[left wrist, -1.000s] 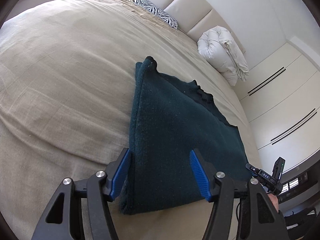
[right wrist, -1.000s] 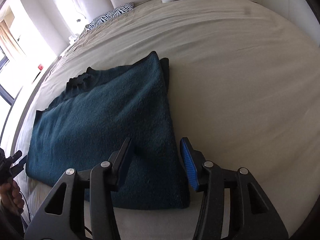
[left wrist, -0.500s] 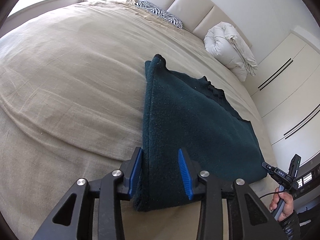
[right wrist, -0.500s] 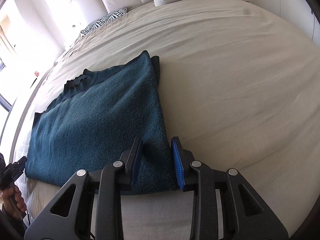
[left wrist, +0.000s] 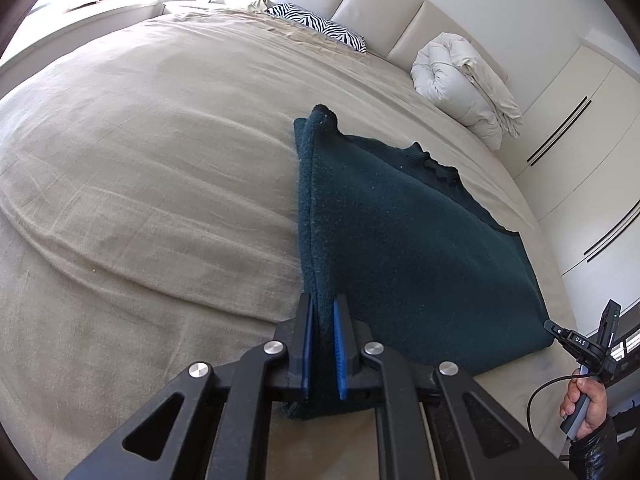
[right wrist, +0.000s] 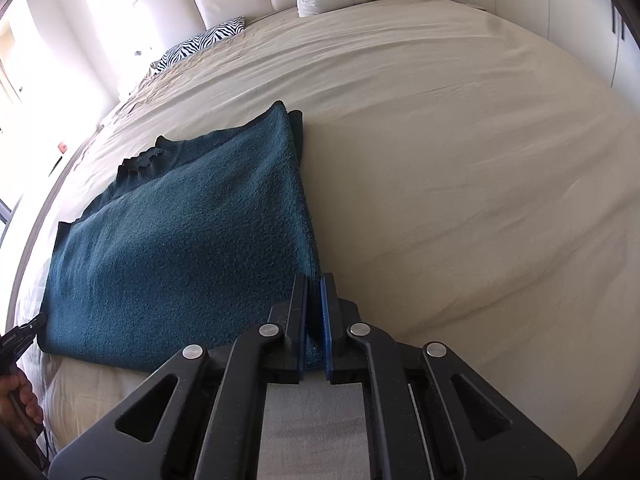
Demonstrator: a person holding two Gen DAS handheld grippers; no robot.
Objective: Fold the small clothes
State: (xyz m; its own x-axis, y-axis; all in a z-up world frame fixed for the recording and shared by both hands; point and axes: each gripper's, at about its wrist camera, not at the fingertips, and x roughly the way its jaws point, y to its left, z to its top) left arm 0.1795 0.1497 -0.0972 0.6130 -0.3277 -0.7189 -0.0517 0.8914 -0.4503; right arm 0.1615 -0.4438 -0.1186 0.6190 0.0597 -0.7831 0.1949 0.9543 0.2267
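Observation:
A dark teal knitted sweater (left wrist: 420, 248) lies folded flat on the beige bed (left wrist: 140, 160), its collar toward the headboard. My left gripper (left wrist: 322, 300) is closing its jaws tight on the sweater's near left corner, and the blue pads press on the doubled edge. In the right wrist view the sweater (right wrist: 180, 240) spreads out to the left. There my right gripper (right wrist: 314, 280) closes its jaws on the near right corner, with the fabric pinched between the pads. A hand (left wrist: 586, 404) holding the right gripper shows at the left wrist view's lower right edge.
A zebra-print pillow (left wrist: 320, 28) and a rolled white duvet (left wrist: 464, 84) lie by the padded headboard. White wardrobe doors (left wrist: 592, 160) stand past the bed's right side. The bed's front edge runs just beneath both grippers.
Both grippers went from wide open around the sweater's near corners to shut on them. The left gripper's view tilted a little; the sweater stays flat.

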